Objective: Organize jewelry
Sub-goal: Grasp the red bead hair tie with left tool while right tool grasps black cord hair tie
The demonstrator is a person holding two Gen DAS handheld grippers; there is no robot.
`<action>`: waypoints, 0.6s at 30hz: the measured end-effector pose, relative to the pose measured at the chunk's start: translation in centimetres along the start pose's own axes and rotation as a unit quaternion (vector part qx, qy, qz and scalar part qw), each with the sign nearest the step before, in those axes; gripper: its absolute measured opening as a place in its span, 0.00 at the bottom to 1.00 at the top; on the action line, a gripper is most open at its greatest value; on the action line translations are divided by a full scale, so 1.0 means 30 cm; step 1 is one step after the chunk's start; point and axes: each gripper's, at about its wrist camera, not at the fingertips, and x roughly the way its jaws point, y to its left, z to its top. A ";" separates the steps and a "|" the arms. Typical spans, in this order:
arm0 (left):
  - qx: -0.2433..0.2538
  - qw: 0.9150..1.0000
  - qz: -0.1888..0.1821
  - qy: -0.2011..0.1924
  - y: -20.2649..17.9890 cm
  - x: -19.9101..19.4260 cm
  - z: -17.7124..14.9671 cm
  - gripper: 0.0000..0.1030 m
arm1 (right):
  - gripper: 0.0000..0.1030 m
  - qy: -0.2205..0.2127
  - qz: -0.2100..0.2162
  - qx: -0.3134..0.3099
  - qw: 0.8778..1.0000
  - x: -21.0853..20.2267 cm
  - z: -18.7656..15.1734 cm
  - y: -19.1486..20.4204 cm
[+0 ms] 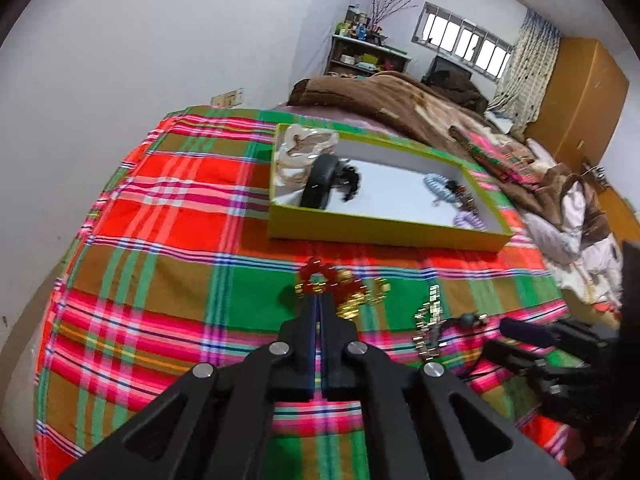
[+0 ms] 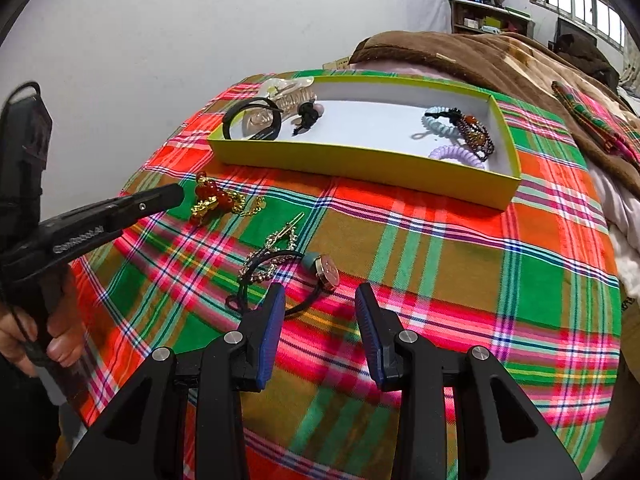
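Closest to the left wrist lens, the left gripper [image 1: 319,300] has its jaws closed, the fingers side by side with only a slit between them. Its tips sit at the near edge of a red bracelet [image 1: 320,276] with gold charms; whether they pinch a strand cannot be told.

From the right wrist view, a hand [image 2: 60,340] at the far left grips that tool's handle, and the closed fingers point right, towards the bracelet. The bracelet lies bunched on the plaid cloth [image 2: 440,260] of the bed, with a gold chain [image 2: 250,206] trailing from it to the right.

Next comes a sparkly clip [image 2: 276,240], its long axis running from near left to far right, the thin end pointing at the box. Just beside it lies a black hair tie [image 2: 260,280] with a round rose-gold disc [image 2: 329,272] standing on edge.

The right gripper [image 2: 320,292] hovers over the tie with its jaws open and nothing between them; its left finger overlaps the black loop.

Beyond is the yellow-green box [image 2: 360,156], long axis left to right, its right end nearer. Its left end holds a black band [image 2: 240,120] and a clear claw clip [image 2: 292,92]; its right end holds a blue coil tie [image 2: 438,124], a beaded bracelet [image 2: 478,136] and a purple coil [image 2: 456,154].

A brown blanket [image 2: 480,60] is heaped at the far right.
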 end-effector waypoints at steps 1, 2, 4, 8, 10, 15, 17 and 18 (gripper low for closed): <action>0.000 1.000 -0.006 0.003 -0.007 0.003 0.006 0.16 | 0.36 0.002 0.000 0.002 1.000 0.008 0.002 -0.003; 0.000 1.000 -0.006 0.004 -0.015 0.009 0.013 0.25 | 0.36 0.005 0.000 0.005 1.000 0.018 0.005 -0.004; -0.006 1.000 -0.003 0.003 -0.024 0.029 0.028 0.47 | 0.36 0.004 0.000 0.006 1.000 0.028 0.009 -0.004; -0.031 0.999 0.007 0.026 -0.020 0.096 0.053 0.47 | 0.32 -0.001 -0.011 0.001 1.000 0.037 0.017 0.003; -0.038 0.999 0.015 0.034 -0.020 0.120 0.053 0.47 | 0.17 -0.002 -0.022 -0.005 1.000 0.041 0.017 0.008; -0.036 0.998 0.024 0.037 -0.029 0.140 0.030 0.32 | 0.10 -0.008 -0.030 -0.008 0.999 0.033 0.007 -0.005; -0.035 0.999 0.026 0.028 -0.024 0.121 0.019 0.29 | 0.10 -0.011 -0.028 -0.005 1.000 0.026 0.002 -0.014; -0.037 0.999 0.025 0.027 -0.019 0.114 0.016 0.29 | 0.10 -0.013 -0.028 -0.004 1.000 0.022 0.002 -0.016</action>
